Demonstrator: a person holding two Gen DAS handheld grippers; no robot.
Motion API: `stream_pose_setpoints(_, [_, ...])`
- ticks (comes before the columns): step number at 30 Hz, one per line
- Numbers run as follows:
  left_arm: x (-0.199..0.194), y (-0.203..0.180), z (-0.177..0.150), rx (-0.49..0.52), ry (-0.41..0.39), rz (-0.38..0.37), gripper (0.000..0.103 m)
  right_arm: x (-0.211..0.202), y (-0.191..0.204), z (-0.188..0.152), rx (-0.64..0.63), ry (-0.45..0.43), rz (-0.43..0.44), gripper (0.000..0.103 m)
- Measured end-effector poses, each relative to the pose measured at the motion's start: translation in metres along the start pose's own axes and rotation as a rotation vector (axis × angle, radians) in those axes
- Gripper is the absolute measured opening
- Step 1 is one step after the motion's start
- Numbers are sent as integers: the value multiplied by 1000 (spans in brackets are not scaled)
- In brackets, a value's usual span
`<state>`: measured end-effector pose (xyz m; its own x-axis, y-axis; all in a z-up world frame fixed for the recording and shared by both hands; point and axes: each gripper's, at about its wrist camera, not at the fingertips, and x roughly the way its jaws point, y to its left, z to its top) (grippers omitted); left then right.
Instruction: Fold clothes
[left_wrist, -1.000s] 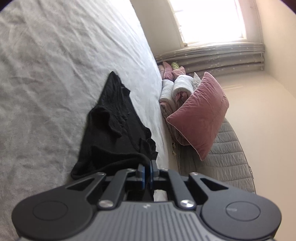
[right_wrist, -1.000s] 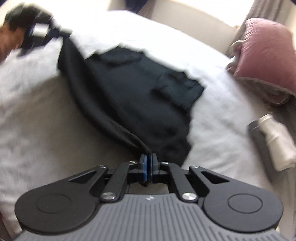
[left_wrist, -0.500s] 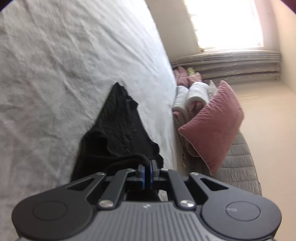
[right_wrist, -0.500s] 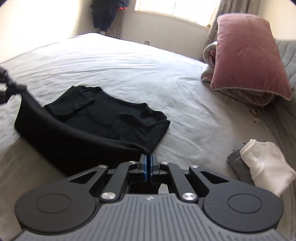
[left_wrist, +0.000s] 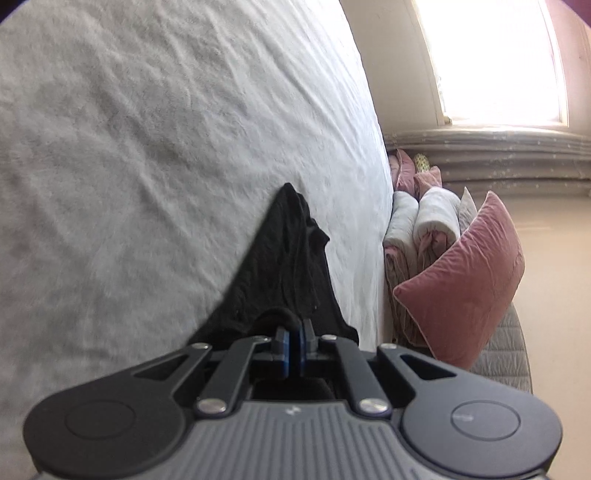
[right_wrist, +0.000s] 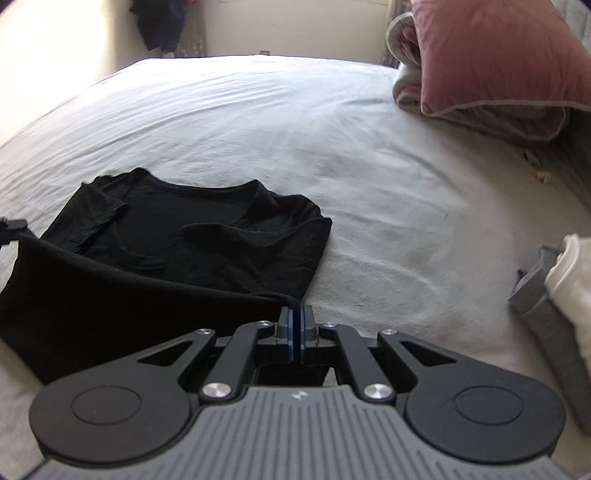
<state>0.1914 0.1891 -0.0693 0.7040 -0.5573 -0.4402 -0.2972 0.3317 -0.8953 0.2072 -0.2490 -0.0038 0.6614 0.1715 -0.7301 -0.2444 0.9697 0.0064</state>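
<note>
At far left of the right wrist view, the left gripper (right_wrist: 13, 225) is clamped on the shirt (right_wrist: 192, 236) hem; at lower centre the right gripper (right_wrist: 295, 325) is clamped likewise. The hem is raised over the bed (right_wrist: 369, 166); folding seems only begun.

shirt (right_wrist: 192, 236): black, short-sleeved
state: partly folded, lower hem lifted
place: left of centre in the right wrist view

White-sheeted bed (right_wrist: 332, 147), pink cushion (left_wrist: 465, 284), bright window (left_wrist: 495, 59), beige walls (left_wrist: 554, 295)
</note>
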Motion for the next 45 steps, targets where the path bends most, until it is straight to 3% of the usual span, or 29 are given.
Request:
stream_pose_setpoints(3, [5, 3, 2, 11, -15, -18, 6, 13, -5, -2, 52, 3, 5, 5])
stream_pose_setpoints(4, [4, 2, 2, 23, -20, -14, 14, 15, -6, -3, 62, 1, 1, 7])
stream_pose_setpoints(5, [2, 0, 1, 42, -28, -9, 22, 17, -6, -3, 70, -2, -4, 16])
stream_pose_setpoints(6, [0, -1, 1, 62, -36, -4, 39, 16, -6, -4, 73, -11, -13, 19])
stream_pose_setpoints(7, [-2, -4, 1, 86, -44, 4, 47, 16, -6, -4, 76, -22, -22, 31])
stream_pose_setpoints(8, [-6, -7, 1, 116, -52, 18, 47, 13, -6, -5, 80, -36, -29, 44])
stream_pose_setpoints(9, [-9, -10, 1, 145, -59, 32, 50, 9, -7, -5, 83, -52, -37, 48])
stream_pose_setpoints(13, [-15, -18, -1, 243, -16, 148, 54, -1, -18, -7, 134, -47, -35, 48])
stream_pose_setpoints(17, [-24, -23, -9, 322, 52, 246, 57, -15, -34, -20, 239, 4, 38, 53])
stream_pose_setpoints(22, [-43, -25, -16, 311, 101, 331, 62, -41, -48, -44, 402, 62, 123, 53])
stream_pose_setpoints(28, [-68, -23, -27, 326, 134, 281, 65, -65, -57, -79, 619, 97, 254, 53])
stream_pose_setpoints(35, [-64, 10, -72, 180, 211, 180, 63, -64, -44, -115, 762, 83, 369, 53])
stream_pose_setpoints(41, [-52, 18, -116, 144, -74, 129, 62, -47, -21, -127, 900, -74, 375, 54])
stream_pose_setpoints(45, [-40, 16, -131, 124, -269, 130, 55, -37, -11, -132, 1015, -218, 343, 48])
